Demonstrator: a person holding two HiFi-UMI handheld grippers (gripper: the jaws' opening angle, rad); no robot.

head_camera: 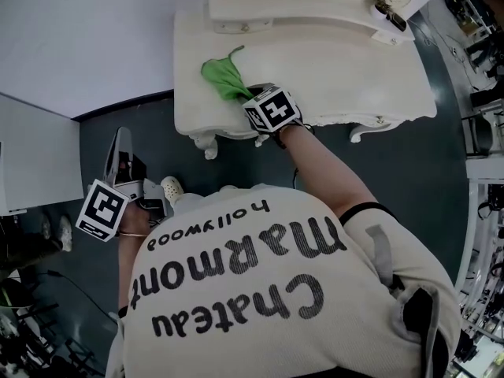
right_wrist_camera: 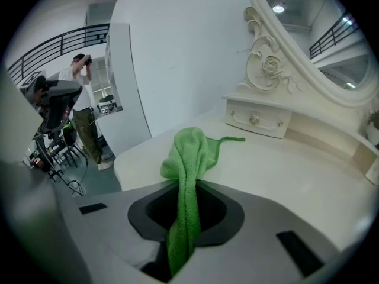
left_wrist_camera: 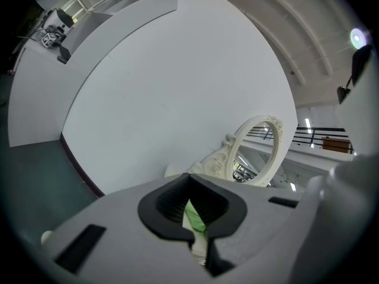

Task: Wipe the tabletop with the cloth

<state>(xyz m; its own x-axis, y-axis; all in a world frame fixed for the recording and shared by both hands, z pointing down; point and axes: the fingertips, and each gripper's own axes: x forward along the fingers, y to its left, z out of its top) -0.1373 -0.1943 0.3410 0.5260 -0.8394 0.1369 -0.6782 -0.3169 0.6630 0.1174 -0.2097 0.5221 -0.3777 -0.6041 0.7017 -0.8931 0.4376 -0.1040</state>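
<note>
A green cloth (head_camera: 224,75) lies bunched on the left part of the cream tabletop (head_camera: 339,73). My right gripper (head_camera: 253,101) is at the table's front edge, shut on the cloth's near end. In the right gripper view the cloth (right_wrist_camera: 190,158) runs as a twisted strand from the right gripper (right_wrist_camera: 180,250) out onto the tabletop (right_wrist_camera: 296,170). My left gripper (head_camera: 122,144) hangs low over the dark floor, left of the table. Its jaws stand shut and hold nothing; in its own view the left gripper (left_wrist_camera: 198,241) faces the table, and a sliver of green shows through the slit.
An ornate oval mirror (right_wrist_camera: 314,34) and a small drawer unit (right_wrist_camera: 254,118) stand along the table's back. A small dark object (head_camera: 390,10) lies at the back right. A white wall panel (head_camera: 35,156) is to the left. A person (right_wrist_camera: 80,117) and equipment (right_wrist_camera: 50,99) stand far off.
</note>
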